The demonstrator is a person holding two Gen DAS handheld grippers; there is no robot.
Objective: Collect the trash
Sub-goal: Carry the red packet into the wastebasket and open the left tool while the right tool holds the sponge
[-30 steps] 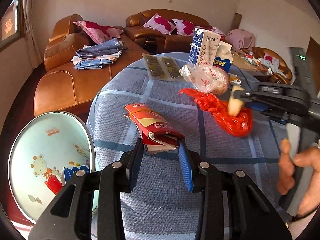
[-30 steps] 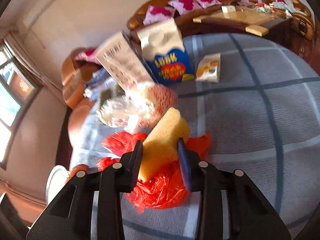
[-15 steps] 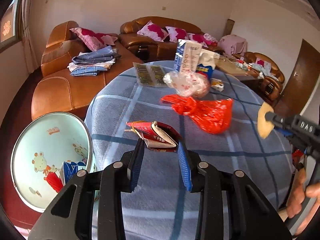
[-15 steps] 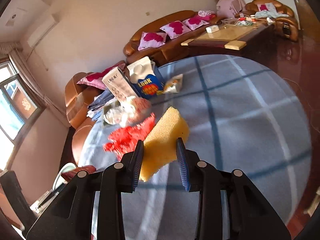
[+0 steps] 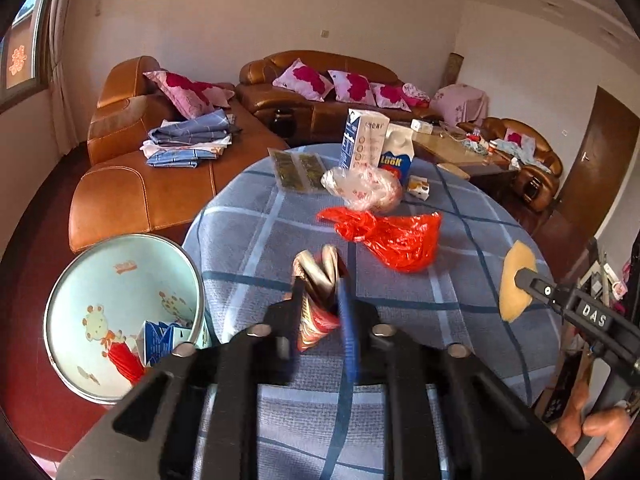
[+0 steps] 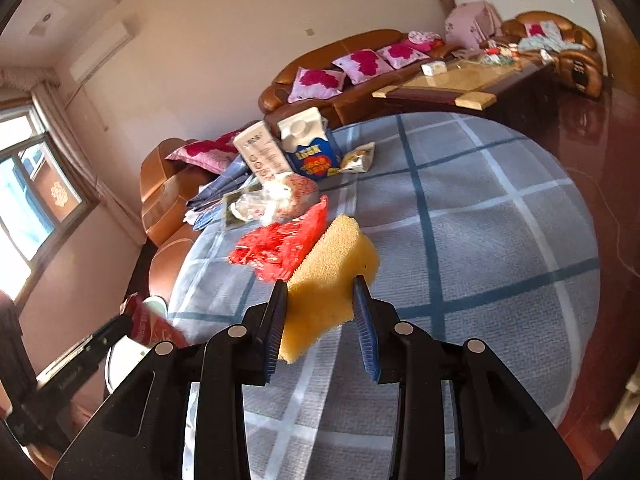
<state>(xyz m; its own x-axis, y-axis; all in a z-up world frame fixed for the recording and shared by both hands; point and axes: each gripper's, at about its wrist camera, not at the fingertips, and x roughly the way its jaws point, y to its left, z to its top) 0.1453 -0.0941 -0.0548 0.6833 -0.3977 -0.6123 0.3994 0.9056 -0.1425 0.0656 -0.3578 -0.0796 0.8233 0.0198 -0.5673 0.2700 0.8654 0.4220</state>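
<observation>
— Which way does the red wrapper (image 5: 316,300) point?
— Long axis upright, open end up, pinched in my left gripper (image 5: 320,296) above the table (image 5: 460,216), beside the bin (image 5: 80,276).
— The right?
— My right gripper (image 6: 322,300) clamps the yellow sponge (image 6: 332,272), slanting away.

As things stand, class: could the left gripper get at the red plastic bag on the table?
Probably not yet. The left gripper is shut on a red snack packet, so its jaws are occupied. The red plastic bag lies unobstructed just beyond it.
</observation>
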